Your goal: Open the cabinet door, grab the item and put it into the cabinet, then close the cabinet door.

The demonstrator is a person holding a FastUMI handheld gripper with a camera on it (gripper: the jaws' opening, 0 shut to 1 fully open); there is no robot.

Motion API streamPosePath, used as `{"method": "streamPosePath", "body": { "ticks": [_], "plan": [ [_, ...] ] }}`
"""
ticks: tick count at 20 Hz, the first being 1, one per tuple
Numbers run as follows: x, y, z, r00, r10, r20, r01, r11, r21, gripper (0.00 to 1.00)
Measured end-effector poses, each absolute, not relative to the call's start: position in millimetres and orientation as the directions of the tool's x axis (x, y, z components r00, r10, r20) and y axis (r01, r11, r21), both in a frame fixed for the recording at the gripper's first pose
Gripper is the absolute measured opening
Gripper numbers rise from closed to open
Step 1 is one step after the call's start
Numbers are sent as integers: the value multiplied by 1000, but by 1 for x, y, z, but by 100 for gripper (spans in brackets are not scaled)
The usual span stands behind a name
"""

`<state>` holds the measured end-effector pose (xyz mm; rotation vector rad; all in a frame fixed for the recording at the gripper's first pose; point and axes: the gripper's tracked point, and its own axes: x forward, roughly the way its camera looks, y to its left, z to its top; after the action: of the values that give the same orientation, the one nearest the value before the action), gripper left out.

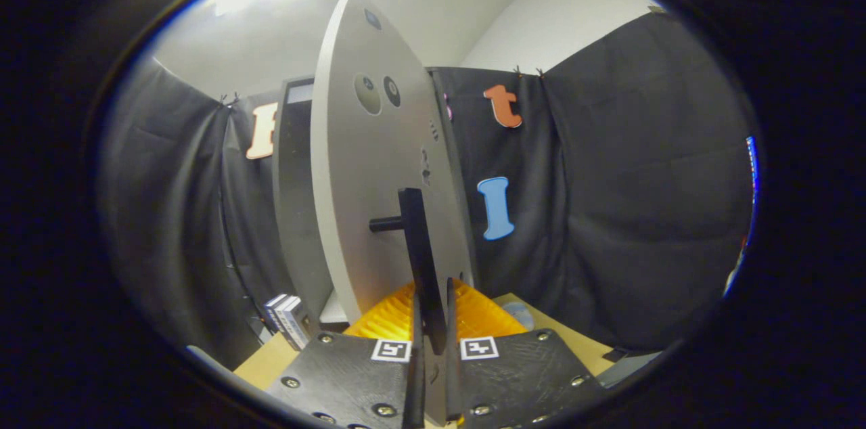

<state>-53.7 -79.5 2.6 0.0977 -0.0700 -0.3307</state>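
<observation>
Door-opening step in hand: gripper (431, 341) pinched narrow on the dark handle (421, 260) of the cabinet door (379, 172), swung partly out from the cabinet (292, 199); item to load not identifiable here, placing and closing left.

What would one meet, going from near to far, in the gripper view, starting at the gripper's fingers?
Gripper, its fingers closed on the black bar handle → yellow ribbed object on the wooden table → grey cabinet door, ajar → dark cabinet body → black cloth wall.
</observation>
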Motion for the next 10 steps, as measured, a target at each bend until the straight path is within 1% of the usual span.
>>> {"method": "streamPosePath", "body": {
  "ticks": [3,4,5,6,10],
  "plan": [
    [-62,-98,3,916,-396,58,388,915,114,12],
    [-68,-97,6,917,-394,63,385,914,126,12],
    [-45,-110,1,919,-385,79,374,919,126,6],
    [-73,-106,-1,916,-394,67,385,915,123,1],
    [-65,-102,3,930,-362,70,352,928,126,1]
  ]
}}
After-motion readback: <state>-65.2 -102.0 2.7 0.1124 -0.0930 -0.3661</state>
